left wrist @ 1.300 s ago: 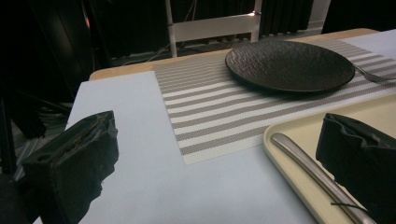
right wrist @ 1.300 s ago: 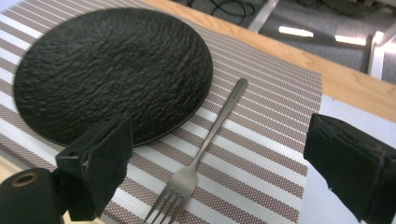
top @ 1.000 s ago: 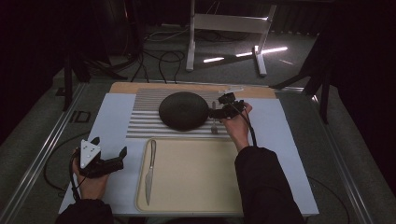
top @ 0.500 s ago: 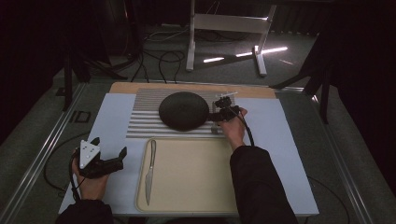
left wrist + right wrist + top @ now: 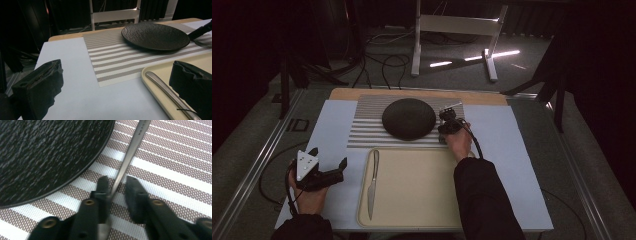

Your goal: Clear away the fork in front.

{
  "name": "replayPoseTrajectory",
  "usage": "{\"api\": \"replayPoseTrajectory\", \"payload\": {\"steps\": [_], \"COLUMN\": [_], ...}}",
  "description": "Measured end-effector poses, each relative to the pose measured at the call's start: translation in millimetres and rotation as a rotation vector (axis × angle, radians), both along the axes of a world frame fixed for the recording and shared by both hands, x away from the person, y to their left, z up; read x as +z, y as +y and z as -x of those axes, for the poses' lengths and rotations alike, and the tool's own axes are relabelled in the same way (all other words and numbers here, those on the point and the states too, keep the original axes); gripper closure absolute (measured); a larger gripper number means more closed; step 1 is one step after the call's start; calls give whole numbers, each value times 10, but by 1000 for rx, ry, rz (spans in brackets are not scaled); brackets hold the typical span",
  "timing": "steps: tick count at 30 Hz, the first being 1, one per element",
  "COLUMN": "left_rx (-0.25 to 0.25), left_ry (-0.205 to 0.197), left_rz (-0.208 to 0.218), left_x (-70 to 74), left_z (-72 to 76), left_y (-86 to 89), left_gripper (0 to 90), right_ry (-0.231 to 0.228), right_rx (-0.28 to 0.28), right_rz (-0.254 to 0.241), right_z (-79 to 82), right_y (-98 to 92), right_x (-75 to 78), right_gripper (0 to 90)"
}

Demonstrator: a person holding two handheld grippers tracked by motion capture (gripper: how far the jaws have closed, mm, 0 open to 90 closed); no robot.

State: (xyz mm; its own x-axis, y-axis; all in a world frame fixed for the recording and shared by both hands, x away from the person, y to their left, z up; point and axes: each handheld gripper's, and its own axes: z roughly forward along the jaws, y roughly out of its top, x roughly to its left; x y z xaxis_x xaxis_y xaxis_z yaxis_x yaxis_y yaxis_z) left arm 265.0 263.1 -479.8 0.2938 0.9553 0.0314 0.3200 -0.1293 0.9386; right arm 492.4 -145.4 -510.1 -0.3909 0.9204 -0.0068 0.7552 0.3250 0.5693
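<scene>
My right gripper (image 5: 117,186) is down on the striped placemat (image 5: 175,170), its fingers (image 5: 135,192) drawn narrow around a metal utensil handle (image 5: 130,152) that lies just beside the black plate (image 5: 42,155). They have just been closing; a sliver of gap shows on one side, so I judge the grip not yet firm. My left gripper (image 5: 319,172) waits wide and holding nothing beside the tray (image 5: 422,210), where the knife (image 5: 372,185) lies.
</scene>
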Motion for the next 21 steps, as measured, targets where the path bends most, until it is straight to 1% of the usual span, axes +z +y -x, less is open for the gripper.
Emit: {"api": "replayPoseTrajectory", "payload": {"steps": [1,5,6,7,8,9,10,13,16,18,19,21], "left_rx": [0,-1,-1,-1,-1,-3,-3,-6,-7,-7,-4,-3], "left_ry": [0,1,1,1,1,5,6,11,14,14,12,14], "left_rz": [-1,-2,-2,-2,-2,-6,-7,-9,-13,-16,-20,-23], "left_x": [0,-3,-3,-4,-4,-7,-10,-17,-20,-20,-20,-24], "left_z": [2,2,2,1,1,-1,-4,-12,-15,-13,-13,-16], "left_y": [-1,-6,-6,-9,-9,-14,-17,-24,-36,-39,-44,-43], "left_gripper": [0,0,0,0,0,0,0,0,0,0,0,0], "right_ry": [4,29,29,32,36,36,34,19,-1,-6,-14,-16], "right_rx": [1,-13,-13,-15,-14,-5,-18,-38,-34,-38,-36,-38], "right_rz": [12,17,17,23,25,33,35,-7,-17,-23,-37,-50], "right_z": [4,19,19,23,23,26,31,63,100,109,126,144], "right_y": [-2,-6,-6,-7,-12,-25,-40,-117,-149,-159,-187,-213], "right_x": [6,25,25,29,33,37,39,58,110,128,158,174], "right_gripper": [801,835,835,860,866,867,868,867,867,867,867,867]}}
